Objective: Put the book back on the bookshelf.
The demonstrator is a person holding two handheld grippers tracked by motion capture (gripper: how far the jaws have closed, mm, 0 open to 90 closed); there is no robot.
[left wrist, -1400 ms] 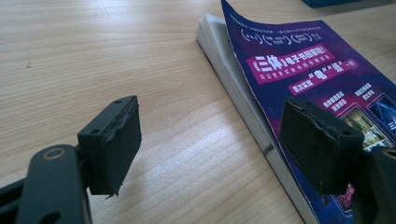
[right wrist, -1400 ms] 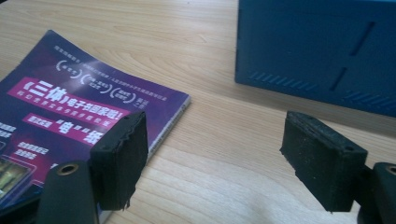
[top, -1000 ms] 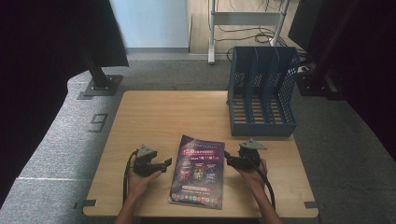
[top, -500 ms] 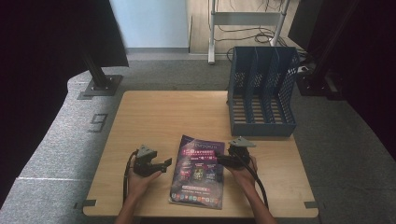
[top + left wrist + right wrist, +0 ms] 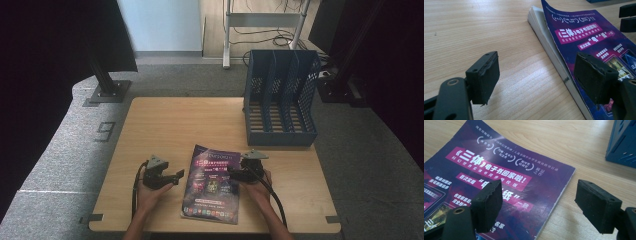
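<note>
Purple book flat between 2 wide-apart grippers' fingers.

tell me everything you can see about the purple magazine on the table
The magazine is a thick, glossy softcover with a purple cover, pink banners and white Chinese print. It lies flat, face up, on the wooden table near its front edge; its far cover corner curls up. The open right gripper straddles its right edge; the open left gripper sits beside it.
</note>
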